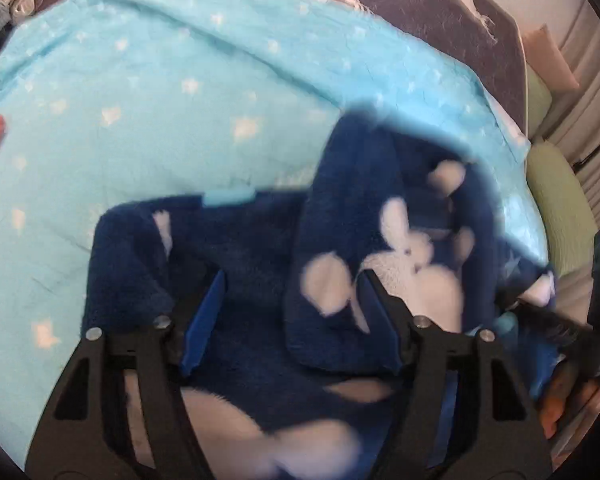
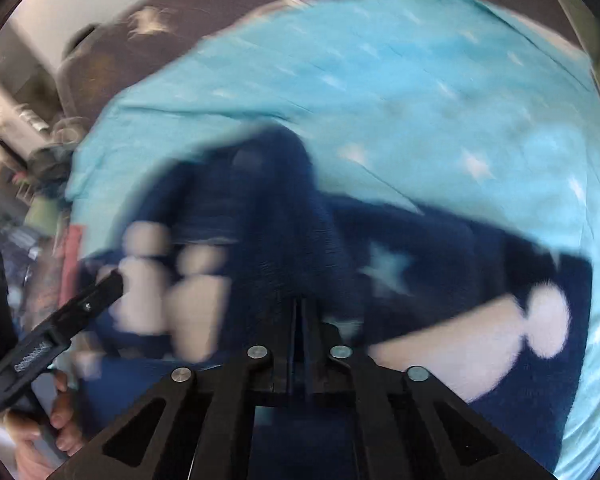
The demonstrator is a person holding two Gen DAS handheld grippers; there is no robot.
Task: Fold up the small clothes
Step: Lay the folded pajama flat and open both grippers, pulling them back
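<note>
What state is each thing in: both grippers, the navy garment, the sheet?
left gripper: open, fingers over the navy garment, nothing pinched.
right gripper: shut on the navy garment.
navy garment: partly folded, one flap doubled over.
light blue sheet: spread under the garment, creased.

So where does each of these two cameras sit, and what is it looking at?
Left wrist: on the left gripper, open over the navy garment on the blue sheet; the right gripper shows at its edge.
Right wrist: on the right gripper, shut on the garment; the left gripper and a hand show.
Shared: garment, sheet.
</note>
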